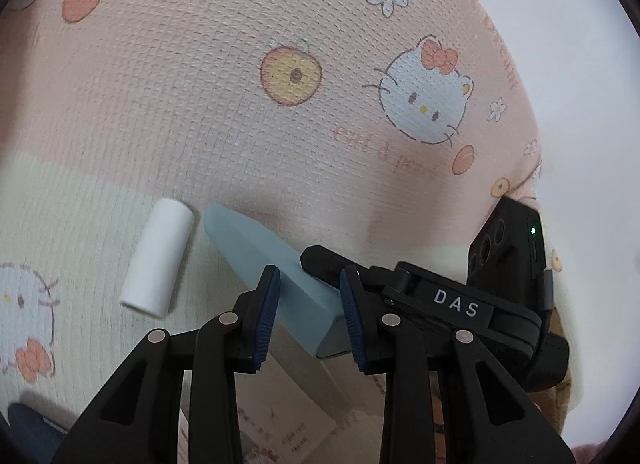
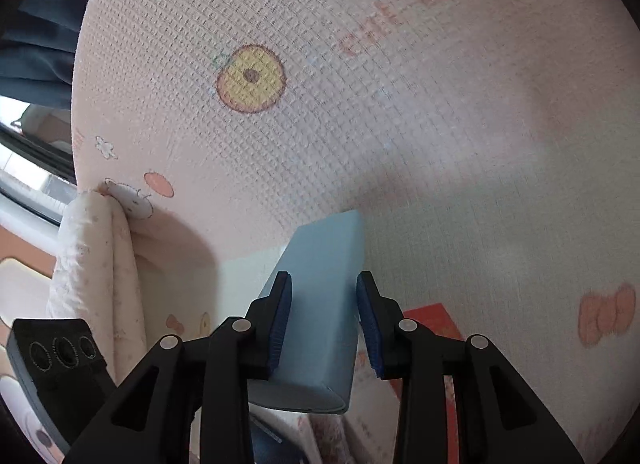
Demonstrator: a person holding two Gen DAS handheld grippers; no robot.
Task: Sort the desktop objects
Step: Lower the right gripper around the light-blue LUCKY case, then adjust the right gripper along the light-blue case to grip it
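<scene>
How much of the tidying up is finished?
Nothing looks put away yet. In hand: the blue box sits between the pads of the left claw, and the right claw is around it too. Left to do: the white roll lies loose on the cartoon mat.

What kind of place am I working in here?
Probably a home desk, not a lab: a pink cartoon-cat table mat, a white paper roll, and a curtain by a window at the edge.

Looking like a home, prob. a kid's desk: pink cartoon-cat tablecloth spreading ahead of grippers, window frame showing at left, folded fabric lying nearby.
</scene>
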